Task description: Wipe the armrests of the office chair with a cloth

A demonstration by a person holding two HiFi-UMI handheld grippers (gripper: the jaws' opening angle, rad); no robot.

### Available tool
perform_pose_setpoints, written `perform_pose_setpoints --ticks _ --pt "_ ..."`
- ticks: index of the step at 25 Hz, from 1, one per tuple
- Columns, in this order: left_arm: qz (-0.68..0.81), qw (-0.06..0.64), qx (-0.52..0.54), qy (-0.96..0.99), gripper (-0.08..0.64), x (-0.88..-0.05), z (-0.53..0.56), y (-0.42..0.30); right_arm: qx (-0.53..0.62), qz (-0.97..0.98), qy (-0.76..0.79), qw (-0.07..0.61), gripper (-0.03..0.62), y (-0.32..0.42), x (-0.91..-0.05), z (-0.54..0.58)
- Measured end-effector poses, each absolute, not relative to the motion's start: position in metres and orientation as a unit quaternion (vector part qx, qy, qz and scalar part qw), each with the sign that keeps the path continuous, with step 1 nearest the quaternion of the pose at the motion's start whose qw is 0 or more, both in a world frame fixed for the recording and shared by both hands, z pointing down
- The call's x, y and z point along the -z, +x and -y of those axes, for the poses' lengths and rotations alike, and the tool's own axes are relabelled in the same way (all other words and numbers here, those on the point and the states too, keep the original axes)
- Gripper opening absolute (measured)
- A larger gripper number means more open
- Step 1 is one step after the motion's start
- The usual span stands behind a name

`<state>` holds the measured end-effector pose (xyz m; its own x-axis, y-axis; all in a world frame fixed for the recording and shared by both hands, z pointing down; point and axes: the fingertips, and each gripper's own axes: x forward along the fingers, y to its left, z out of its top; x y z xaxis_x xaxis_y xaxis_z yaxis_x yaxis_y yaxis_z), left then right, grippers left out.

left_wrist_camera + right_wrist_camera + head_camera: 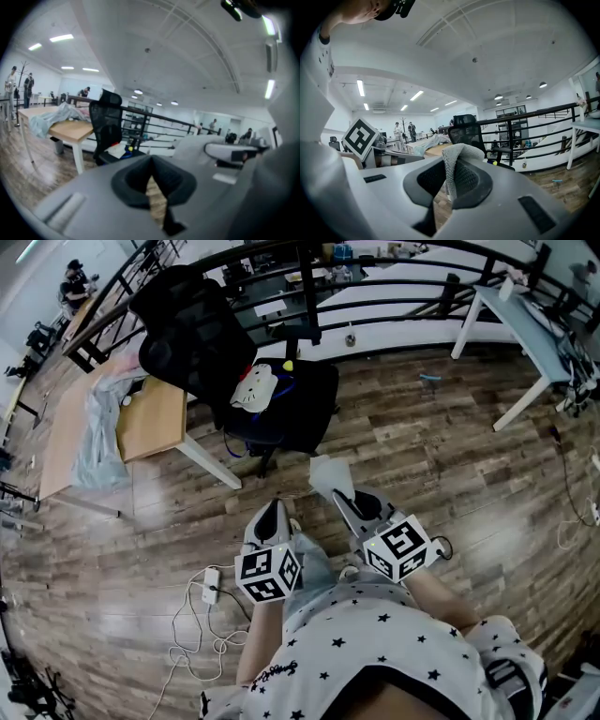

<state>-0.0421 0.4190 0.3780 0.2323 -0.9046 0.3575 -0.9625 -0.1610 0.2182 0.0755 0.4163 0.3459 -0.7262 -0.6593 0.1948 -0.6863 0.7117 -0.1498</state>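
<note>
The black office chair [202, 334] stands ahead on the wooden floor, its mesh back towards the desk and a white item [255, 388] and cables on its seat. It also shows in the left gripper view [105, 124] and the right gripper view [465, 133]. My right gripper [345, 498] is shut on a pale grey cloth [328, 474], which sticks up between the jaws [459, 152]. My left gripper [273, 510] is beside it, shut with nothing in it [151, 161]. Both are held low, well short of the chair.
A wooden desk [150, 418] draped with a pale sheet [94, 427] is left of the chair. A black railing [394, 268] runs behind it, and a white table [525, 343] stands at the right. A power strip with white cable [211, 585] lies on the floor at my left.
</note>
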Motion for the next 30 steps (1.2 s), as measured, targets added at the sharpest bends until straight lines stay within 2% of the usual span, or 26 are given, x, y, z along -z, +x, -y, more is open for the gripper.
perform_pose_setpoints --ticks 11,30 --pt "0.611 0.206 -0.072 0.761 0.006 -0.383 -0.339 -0.08 -0.109 0.92 0.371 0.066 0.035 0.043 -0.348 -0.334" --pt "0.605 0.219 -0.076 0.762 0.006 -0.389 -0.21 -0.189 -0.126 0.915 0.375 0.073 0.035 -0.071 -0.348 -0.2"
